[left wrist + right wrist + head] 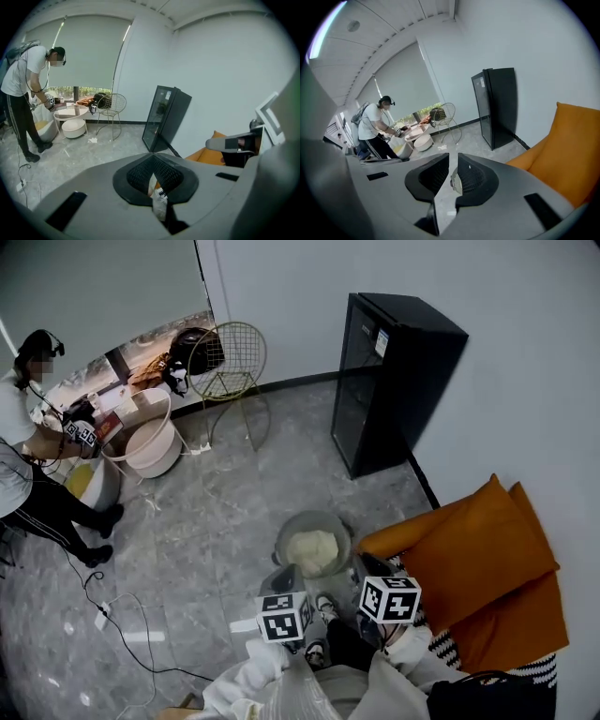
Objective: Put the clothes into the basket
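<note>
In the head view the left gripper (286,585) and right gripper (367,579) sit side by side, marker cubes up, both pointing at the basket (282,542). The basket stands on the floor just ahead of their tips and has a pale cloth (311,551) inside. Pale fabric (246,681) bunches just behind and below both grippers. Orange cushions (469,559) lie just right of the right gripper, and a black cabinet (394,381) stands farther ahead. Well off to the left, a second person (23,456) bends beside a white tub (150,442), with a wire chair (230,357) nearby. In the left gripper view the jaws are closed together on a white cloth with black zigzag marks (160,199). It is pinched between the pads and trails back toward the camera. The cabinet is ahead of these jaws and a cushion is to their right. In the right gripper view the jaws stand a narrow way apart, with bare floor showing through the gap. A small pale ribbed bit (456,183) sits against the inner edge of the right-hand jaw. What it is cannot be told, and the pads do not press on it. A cushion is close on this gripper's right, the cabinet ahead and the person far ahead to the left.
</note>
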The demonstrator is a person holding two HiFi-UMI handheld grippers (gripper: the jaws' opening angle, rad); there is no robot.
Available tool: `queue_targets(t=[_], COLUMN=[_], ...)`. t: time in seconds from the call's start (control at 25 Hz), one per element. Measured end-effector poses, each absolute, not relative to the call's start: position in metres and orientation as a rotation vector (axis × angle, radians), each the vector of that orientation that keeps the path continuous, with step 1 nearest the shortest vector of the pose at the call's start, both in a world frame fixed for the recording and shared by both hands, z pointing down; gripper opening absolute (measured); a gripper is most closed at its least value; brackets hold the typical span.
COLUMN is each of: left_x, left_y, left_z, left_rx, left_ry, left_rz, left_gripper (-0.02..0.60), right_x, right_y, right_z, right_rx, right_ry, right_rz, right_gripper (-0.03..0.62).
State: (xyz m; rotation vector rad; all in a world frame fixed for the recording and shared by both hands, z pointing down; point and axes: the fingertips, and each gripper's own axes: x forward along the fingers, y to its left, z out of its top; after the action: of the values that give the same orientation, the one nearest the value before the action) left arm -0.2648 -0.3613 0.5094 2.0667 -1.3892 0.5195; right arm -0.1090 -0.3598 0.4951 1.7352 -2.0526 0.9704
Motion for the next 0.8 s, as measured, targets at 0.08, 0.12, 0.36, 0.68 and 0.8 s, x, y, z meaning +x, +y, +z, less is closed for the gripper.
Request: queue_targets(t=[0.08,0.12,0.36,0.68,0.8], left_x=[-0.263,-0.263,-0.267,-0.272,-0.268], left_y=[-0.345,-0.337,-0.298,-0.279,-0.274], left_z=[0.512,0.514,0.525,0.511,0.508], left_rx=[2.085,2.087,2.042,1.931,1.917], left_ry=[-1.372,-1.365,-1.377,-1.486,-1.521], left_rz=[0.534,0.54,0.538,0.474,0.459], left_gripper=[0.003,0.003,0.003,0.003,0.002], right_x=[-0.104,-0.101,-0.082,-0.062,-0.056], right_y=[-0.34,-0.329,-0.286,-0.271,-0.269], right_z=[0.494,0.494,0.491,0.479,0.481], right_rx=[1.768,1.781,1.825,1.75,1.73], right_ry=[-2.039,-2.034,-2.033,-2.079,-2.102], right_rz=[0.967,0.966,1.006,0.988,0.972], right_gripper=[0.055,0.049,0.035,0.034,0.034])
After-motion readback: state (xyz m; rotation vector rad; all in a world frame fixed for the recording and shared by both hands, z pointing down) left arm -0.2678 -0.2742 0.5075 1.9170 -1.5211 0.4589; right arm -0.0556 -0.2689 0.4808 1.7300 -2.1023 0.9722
